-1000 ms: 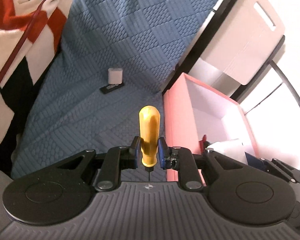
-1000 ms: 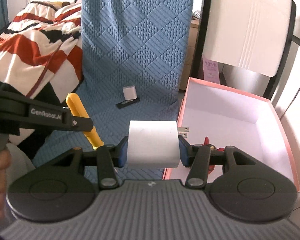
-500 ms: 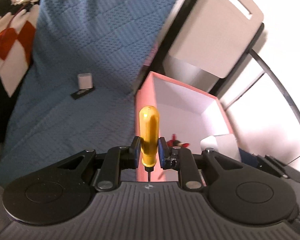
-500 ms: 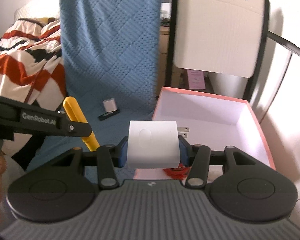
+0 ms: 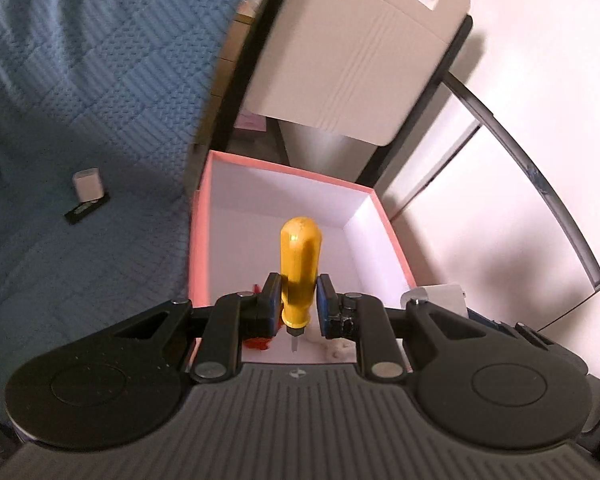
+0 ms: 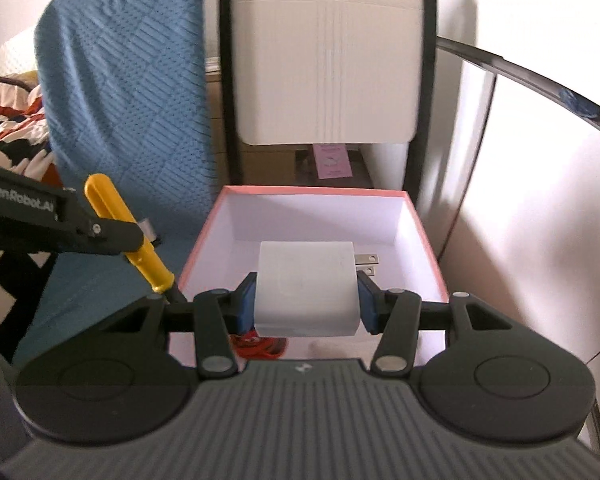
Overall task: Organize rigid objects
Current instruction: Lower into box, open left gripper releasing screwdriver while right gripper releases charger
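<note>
My left gripper (image 5: 298, 306) is shut on a yellow-handled screwdriver (image 5: 299, 264), held handle-up over the near part of a pink box with a white inside (image 5: 284, 168). My right gripper (image 6: 306, 300) is shut on a white plug adapter (image 6: 306, 290) with two metal prongs on its right, held above the same pink box (image 6: 314, 189). The left gripper and screwdriver (image 6: 126, 232) show at the left of the right wrist view. A red object (image 6: 260, 346) lies on the box floor beneath the grippers.
A blue quilted cover (image 5: 80, 100) lies left of the box, with a small white block (image 5: 87, 185) and a black stick (image 5: 87, 210) on it. A beige chair back (image 6: 330, 60) stands behind the box. A white wall and dark rail (image 6: 520, 68) are at the right.
Both grippers have moved right, from over the blue cover to over the pink box. Each still holds its object.
</note>
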`<state>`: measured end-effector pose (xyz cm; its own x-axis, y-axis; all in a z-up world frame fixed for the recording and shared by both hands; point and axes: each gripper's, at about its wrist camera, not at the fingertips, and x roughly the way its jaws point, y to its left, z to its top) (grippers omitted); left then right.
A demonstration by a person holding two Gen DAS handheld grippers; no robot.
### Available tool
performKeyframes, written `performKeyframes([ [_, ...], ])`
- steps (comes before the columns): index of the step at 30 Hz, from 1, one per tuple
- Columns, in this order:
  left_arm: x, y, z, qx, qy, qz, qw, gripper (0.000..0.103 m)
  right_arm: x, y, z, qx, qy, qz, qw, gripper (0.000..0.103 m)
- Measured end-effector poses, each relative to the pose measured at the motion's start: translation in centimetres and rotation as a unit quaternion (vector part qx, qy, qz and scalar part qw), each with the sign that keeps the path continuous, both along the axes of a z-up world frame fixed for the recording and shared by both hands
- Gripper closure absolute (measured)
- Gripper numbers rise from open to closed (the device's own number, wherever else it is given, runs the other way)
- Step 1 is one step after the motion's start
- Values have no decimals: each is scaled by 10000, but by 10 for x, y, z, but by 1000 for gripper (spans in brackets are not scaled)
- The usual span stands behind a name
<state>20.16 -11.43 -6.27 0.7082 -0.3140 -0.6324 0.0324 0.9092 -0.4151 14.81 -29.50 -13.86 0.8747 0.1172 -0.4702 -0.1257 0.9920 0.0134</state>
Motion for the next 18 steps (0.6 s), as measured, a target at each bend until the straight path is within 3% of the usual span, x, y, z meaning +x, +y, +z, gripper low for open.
performKeyframes([
  [6, 50, -41, -7, 136, 379, -289, 9988, 81, 28, -23, -8, -67, 290, 85, 9995, 50],
  [12, 108, -71, -34, 123, 1080, -581, 9924, 81, 68, -38, -24, -74, 765, 206, 9968, 50],
  [18, 163, -82, -75, -351, 1910, -714, 9784, 81, 115, -50, -51, 170, 1520, 280, 9878, 50],
])
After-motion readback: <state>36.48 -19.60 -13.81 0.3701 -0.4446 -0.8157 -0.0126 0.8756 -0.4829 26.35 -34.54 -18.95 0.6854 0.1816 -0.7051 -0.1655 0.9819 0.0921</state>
